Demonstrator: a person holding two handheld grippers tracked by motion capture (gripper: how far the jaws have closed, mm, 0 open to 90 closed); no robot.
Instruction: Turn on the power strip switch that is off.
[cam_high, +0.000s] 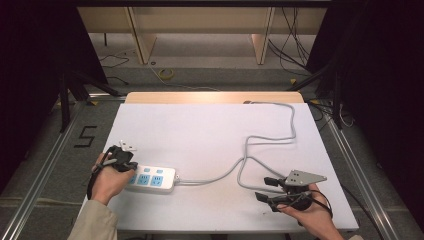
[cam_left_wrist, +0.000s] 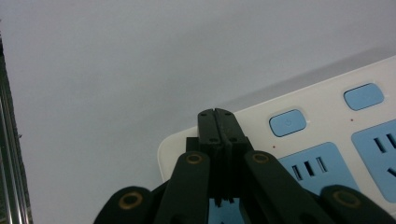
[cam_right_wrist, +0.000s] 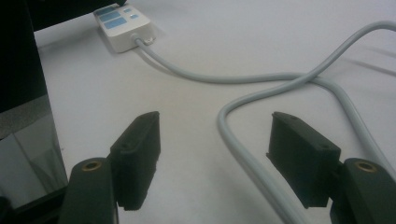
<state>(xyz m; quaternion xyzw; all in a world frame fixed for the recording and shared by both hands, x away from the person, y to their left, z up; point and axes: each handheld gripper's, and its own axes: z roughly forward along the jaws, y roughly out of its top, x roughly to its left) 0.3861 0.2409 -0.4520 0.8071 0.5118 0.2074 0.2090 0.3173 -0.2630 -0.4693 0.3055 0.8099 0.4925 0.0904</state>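
A white power strip with blue sockets lies at the front left of the white table. Its grey cable runs right, loops, and leaves over the far edge. My left gripper is over the strip's left end. In the left gripper view its jaws are shut together with nothing between them, just above the strip and beside a blue switch button. My right gripper rests low at the front right, open. The cable lies on the table between its jaws, unpressed.
The cable loop spreads over the right half of the table. Metal rails run along both sides on the floor. A black "5" mark is at the left, with wooden shelf legs and loose wires beyond the far edge.
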